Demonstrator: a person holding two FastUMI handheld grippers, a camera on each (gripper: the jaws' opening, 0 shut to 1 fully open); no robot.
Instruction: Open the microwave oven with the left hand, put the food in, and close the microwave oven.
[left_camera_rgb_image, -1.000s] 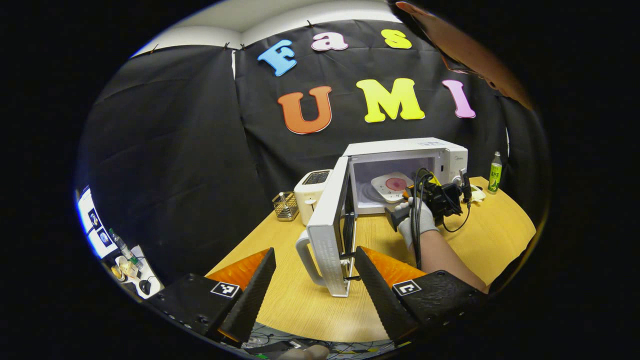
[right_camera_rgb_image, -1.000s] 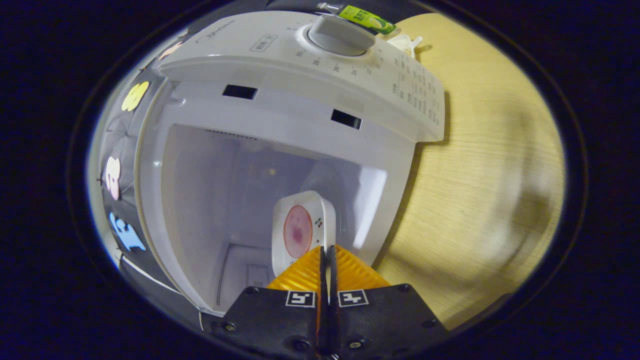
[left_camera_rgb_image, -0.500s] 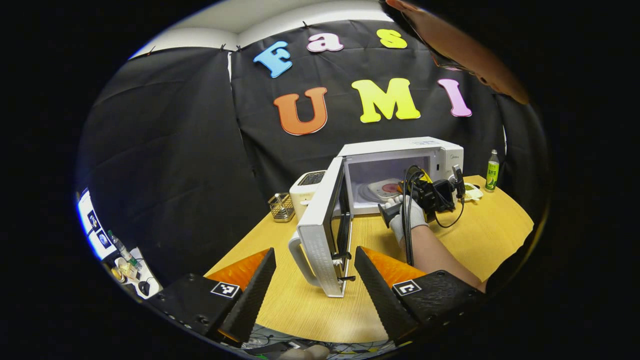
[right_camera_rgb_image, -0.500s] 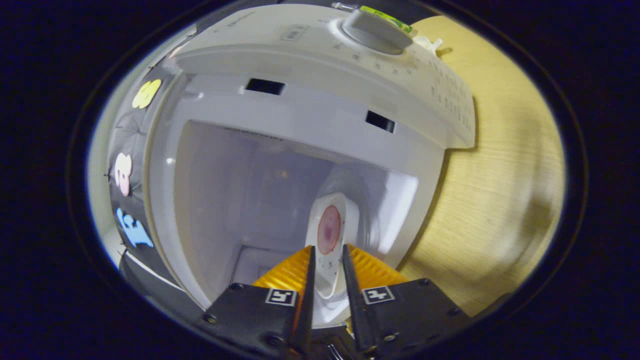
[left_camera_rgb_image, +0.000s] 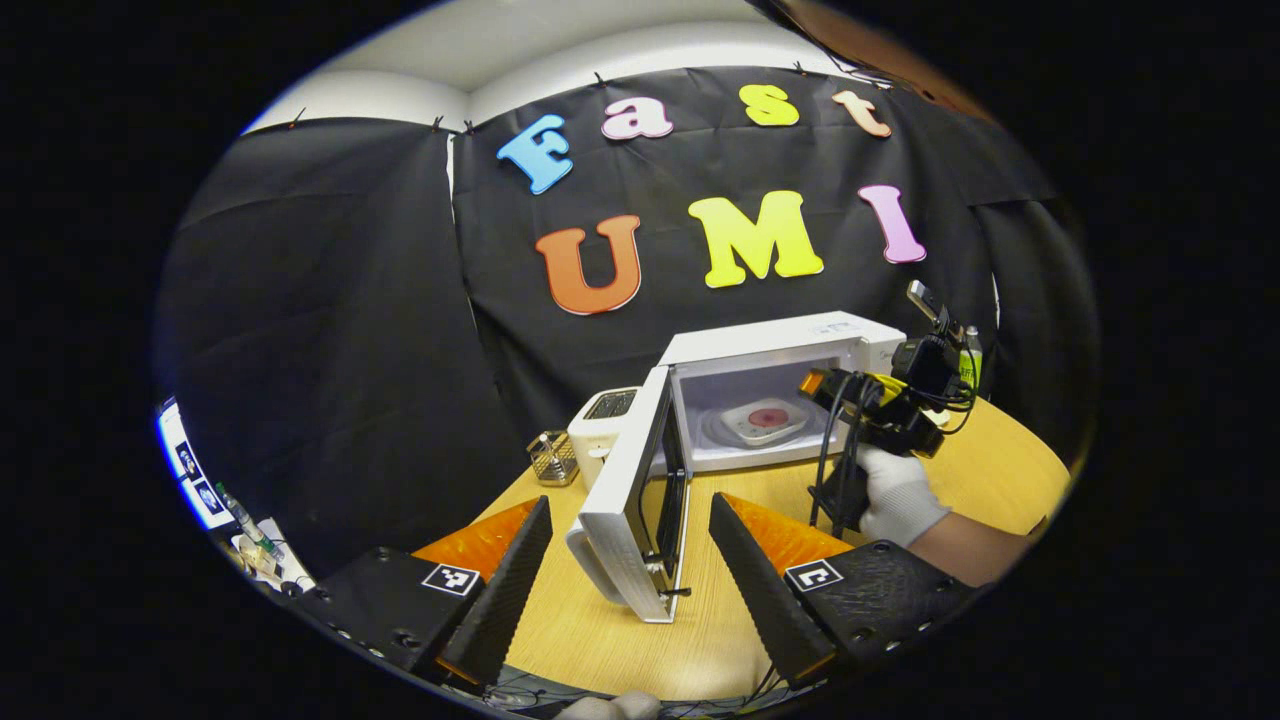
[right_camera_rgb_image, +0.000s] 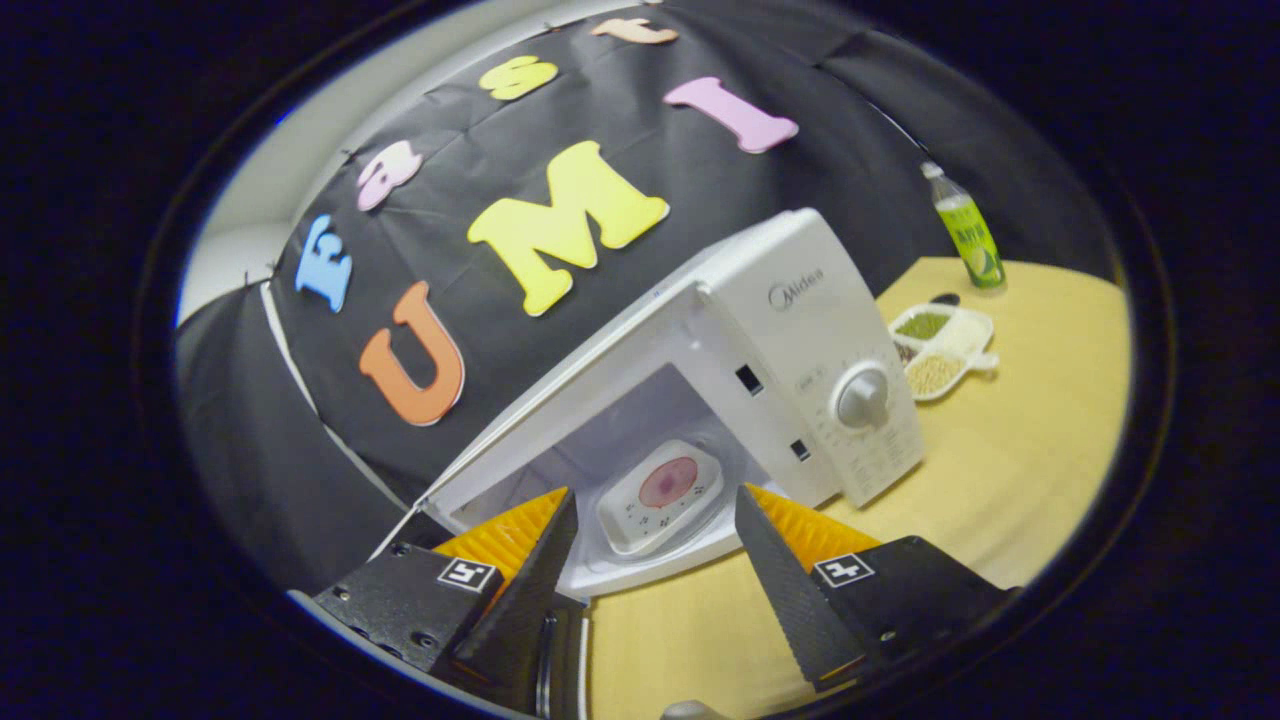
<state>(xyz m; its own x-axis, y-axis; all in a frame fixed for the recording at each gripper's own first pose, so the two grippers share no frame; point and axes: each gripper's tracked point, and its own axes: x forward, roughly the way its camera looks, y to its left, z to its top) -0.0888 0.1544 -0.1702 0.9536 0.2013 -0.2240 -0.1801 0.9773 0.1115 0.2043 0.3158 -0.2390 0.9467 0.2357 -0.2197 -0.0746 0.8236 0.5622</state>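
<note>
The white plastic food tray with a pink round centre (right_camera_rgb_image: 660, 493) lies inside the white microwave oven (left_camera_rgb_image: 790, 370). The white open door (left_camera_rgb_image: 632, 505) stands edge-on between the fingers of the released left tool (left_camera_rgb_image: 630, 560), lower centre. The released, empty right tool (right_camera_rgb_image: 650, 560) is seen before the cavity.

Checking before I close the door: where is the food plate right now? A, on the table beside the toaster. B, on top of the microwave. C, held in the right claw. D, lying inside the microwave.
D: the plate lies flat inside the open microwave, and the right claw is open and outside the microwave, with nothing between its fingers.
</note>
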